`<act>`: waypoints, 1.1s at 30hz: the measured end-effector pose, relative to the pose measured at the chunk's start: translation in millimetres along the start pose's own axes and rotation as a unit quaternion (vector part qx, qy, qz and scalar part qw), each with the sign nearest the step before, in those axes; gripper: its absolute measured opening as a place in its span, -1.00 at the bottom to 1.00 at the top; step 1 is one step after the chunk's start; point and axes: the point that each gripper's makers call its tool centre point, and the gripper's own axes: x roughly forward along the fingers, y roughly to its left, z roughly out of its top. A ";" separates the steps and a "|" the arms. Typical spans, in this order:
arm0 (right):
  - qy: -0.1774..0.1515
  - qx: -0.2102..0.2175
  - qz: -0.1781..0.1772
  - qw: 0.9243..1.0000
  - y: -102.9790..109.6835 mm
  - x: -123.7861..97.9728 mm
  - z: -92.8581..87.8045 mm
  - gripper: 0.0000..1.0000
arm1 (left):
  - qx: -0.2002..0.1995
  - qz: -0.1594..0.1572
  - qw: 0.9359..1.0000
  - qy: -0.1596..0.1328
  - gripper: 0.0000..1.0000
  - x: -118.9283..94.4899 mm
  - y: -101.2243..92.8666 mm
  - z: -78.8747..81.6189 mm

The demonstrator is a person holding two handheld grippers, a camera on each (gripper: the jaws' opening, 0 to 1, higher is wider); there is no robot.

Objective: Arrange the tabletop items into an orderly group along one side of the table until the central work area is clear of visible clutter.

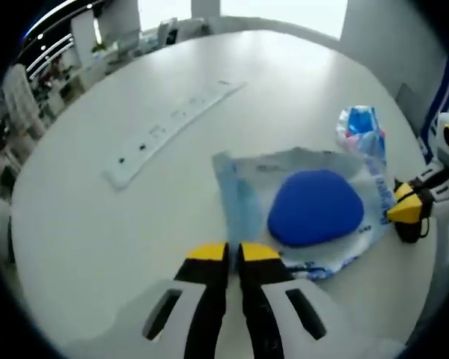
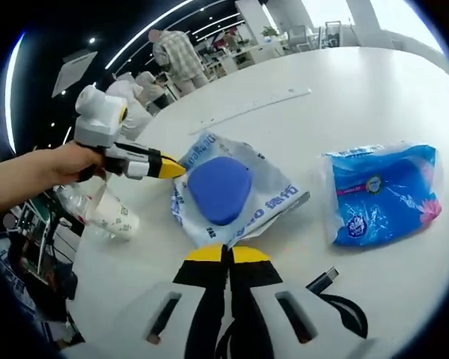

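A clear printed plastic bag point(image 1: 344, 168) point(image 2: 273, 198) with a blue rounded pad point(image 1: 314, 206) point(image 2: 218, 187) inside lies on the white round table point(image 1: 82, 224) point(image 2: 374, 90). In the left gripper view my left gripper point(image 1: 233, 252) is shut, pinching the bag's near edge, where a bluish flap rises toward the jaws. It also enters the right gripper view as the left gripper point(image 2: 172, 168), held by a hand point(image 2: 30, 176). My right gripper point(image 2: 226, 254) point(image 1: 401, 208) is shut at the bag's opposite edge, which ends right at its tips.
A blue tissue pack point(image 1: 361, 131) point(image 2: 382, 194) lies beside the bag. A long white power strip point(image 1: 165, 131) point(image 2: 247, 108) stretches across the far table. Paper cups in a plastic sleeve point(image 2: 116, 217) lie near the table's edge. A black cable plug point(image 2: 325, 280) is by my right jaws.
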 end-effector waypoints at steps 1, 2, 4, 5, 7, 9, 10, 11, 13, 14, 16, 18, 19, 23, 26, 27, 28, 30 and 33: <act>0.000 0.001 0.000 1.000 0.0 -0.2 0.3 -1.00 | 0.000 -0.001 1.000 0.002 -0.98 -0.8 -0.2 -0.7; 0.000 0.002 0.000 1.000 0.2 -0.5 0.5 -1.00 | 0.000 -0.001 1.000 0.003 -0.99 -1.7 -0.3 -1.3; 0.001 0.000 0.000 1.000 1.1 -1.4 1.0 -1.00 | 0.003 -0.003 1.000 0.007 -1.00 -3.7 -1.4 -3.3; 0.001 -0.005 -0.001 1.000 1.5 -2.3 1.3 -1.00 | 0.005 -0.005 1.000 0.009 -1.00 -5.3 -2.6 -4.2; 0.001 -0.003 0.000 1.000 2.2 -3.9 2.2 -1.00 | 0.002 -0.005 1.000 0.010 -1.00 -8.5 -2.6 -4.6; -0.002 -0.005 0.001 1.000 3.2 -6.6 4.1 -1.00 | 0.003 -0.005 1.000 0.008 -1.00 -11.8 -3.0 -2.4; -0.003 -0.005 0.001 1.000 3.4 -7.6 4.8 -1.00 | 0.004 -0.005 1.000 0.007 -1.00 -13.0 -3.1 -1.2; -0.004 -0.005 0.001 1.000 3.2 -9.1 6.0 -1.00 | 0.001 -0.005 1.000 0.006 -1.00 -15.2 -3.9 0.3; -0.005 -0.004 0.000 1.000 2.1 -12.2 8.0 -1.00 | -0.001 -0.006 1.000 0.003 -1.00 -18.7 -6.4 2.6; -0.005 -0.003 0.000 1.000 1.6 -13.5 8.8 -1.00 | 0.000 -0.006 1.000 0.002 -1.00 -20.0 -7.2 3.4; -0.005 -0.003 -0.002 1.000 0.4 -16.5 10.5 -1.00 | -0.005 -0.006 1.000 0.001 -1.00 -23.0 -9.7 5.2; -0.006 -0.002 -0.003 1.000 -1.5 -20.3 13.1 -1.00 | -0.012 -0.006 1.000 0.001 -1.00 -26.0 -12.4 6.1; -0.006 -0.001 -0.003 1.000 -1.9 -21.0 13.8 -1.00 | -0.012 -0.006 1.000 0.001 -1.00 -26.7 -12.9 6.3; -0.011 0.000 -0.002 1.000 -6.6 -28.9 21.8 -1.00 | -0.021 -0.007 1.000 -0.003 -1.00 -33.3 -17.0 8.7; -0.015 -0.002 -0.003 1.000 -8.7 -32.7 27.9 -1.00 | -0.023 -0.007 1.000 -0.006 -1.00 -38.5 -20.0 10.7; -0.015 -0.002 -0.003 1.000 -9.1 -33.5 29.6 -1.00 | -0.025 -0.007 1.000 -0.006 -1.00 -39.4 -20.5 10.8; -0.016 -0.003 -0.003 1.000 -9.3 -34.3 31.2 -1.00 | -0.026 -0.007 1.000 -0.005 -1.00 -40.2 -20.9 10.4; -0.018 -0.006 -0.003 1.000 -9.4 -36.0 35.6 -1.00 | -0.031 -0.006 0.999 -0.004 -1.00 -42.1 -21.6 9.4; -0.019 -0.008 -0.003 1.000 -9.3 -38.3 39.3 -1.00 | -0.038 -0.005 0.999 -0.004 -1.00 -44.4 -22.4 8.7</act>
